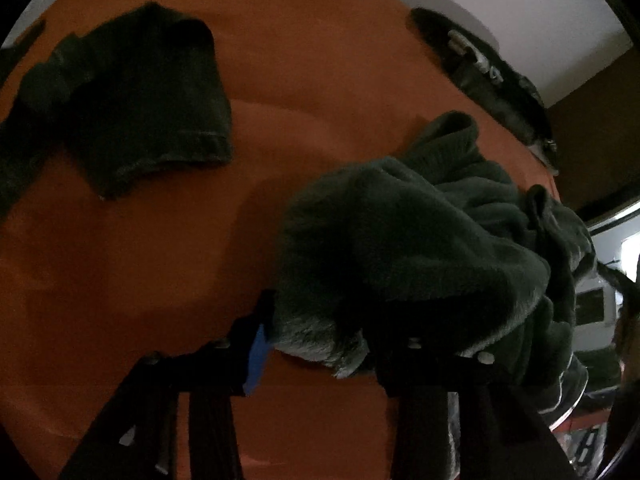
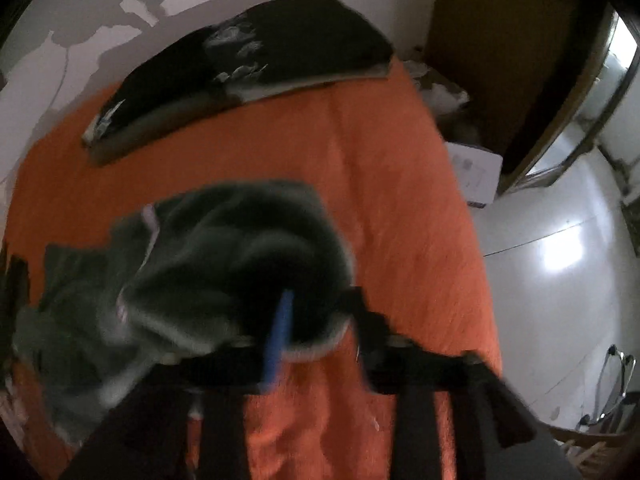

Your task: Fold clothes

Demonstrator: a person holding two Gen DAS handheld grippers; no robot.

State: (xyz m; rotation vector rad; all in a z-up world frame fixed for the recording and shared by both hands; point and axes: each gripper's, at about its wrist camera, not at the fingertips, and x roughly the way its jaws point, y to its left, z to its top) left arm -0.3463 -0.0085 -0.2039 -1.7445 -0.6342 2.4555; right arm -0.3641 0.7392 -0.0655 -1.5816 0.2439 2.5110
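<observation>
Your left wrist view is dim and underexposed; the dark green fleece [image 1: 420, 248] loses detail in shadow, though it stays fairly sharp. Your right wrist view is brighter but motion-blurred, worst on the fleece and the right claw [image 2: 316, 328]. Glare blooms on the glossy floor [image 2: 560, 264]. Hard shadows fall on the wall [image 2: 100, 12]. Both views bend and vignette black at the edges.
</observation>
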